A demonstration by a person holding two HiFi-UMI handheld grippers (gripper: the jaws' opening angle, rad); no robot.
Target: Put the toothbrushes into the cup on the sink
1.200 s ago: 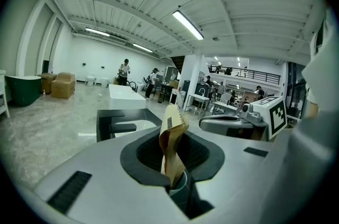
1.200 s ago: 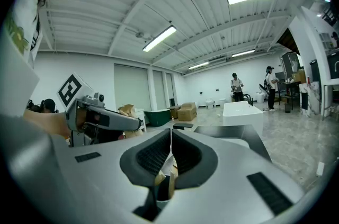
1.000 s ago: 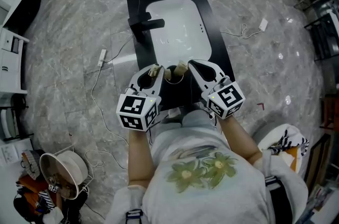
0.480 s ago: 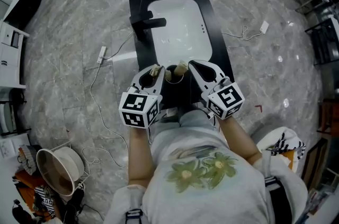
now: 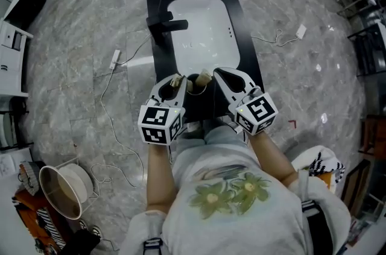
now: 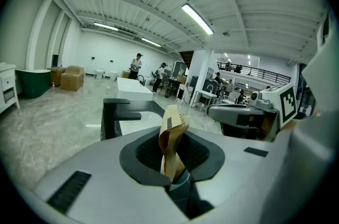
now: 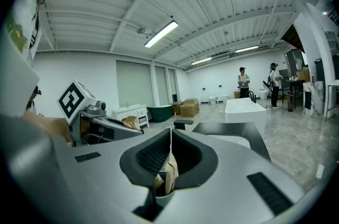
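A white sink [image 5: 181,6] is set in a black counter [image 5: 248,49], and both grippers hover at its near end. My left gripper [image 5: 175,80] is shut on a tan bamboo toothbrush [image 6: 171,135], whose bristled head sticks up out of the jaws. My right gripper [image 5: 218,73] is shut, with a second tan toothbrush [image 7: 167,178] caught low between its jaws. A small dark cup [image 5: 194,83] seems to stand between the two gripper tips, mostly hidden. Each gripper shows in the other's view: the right gripper [image 6: 249,114] and the left gripper [image 7: 108,126].
A black faucet [image 5: 164,26] stands at the sink's left edge. On the marble floor lie a power strip with a cable [image 5: 114,61] to the left and a white plug [image 5: 300,30] to the right. A round basket [image 5: 63,187] sits at lower left. People stand far off.
Both grippers keep their places and their hold on the toothbrushes. Only the head view has drifted slightly.
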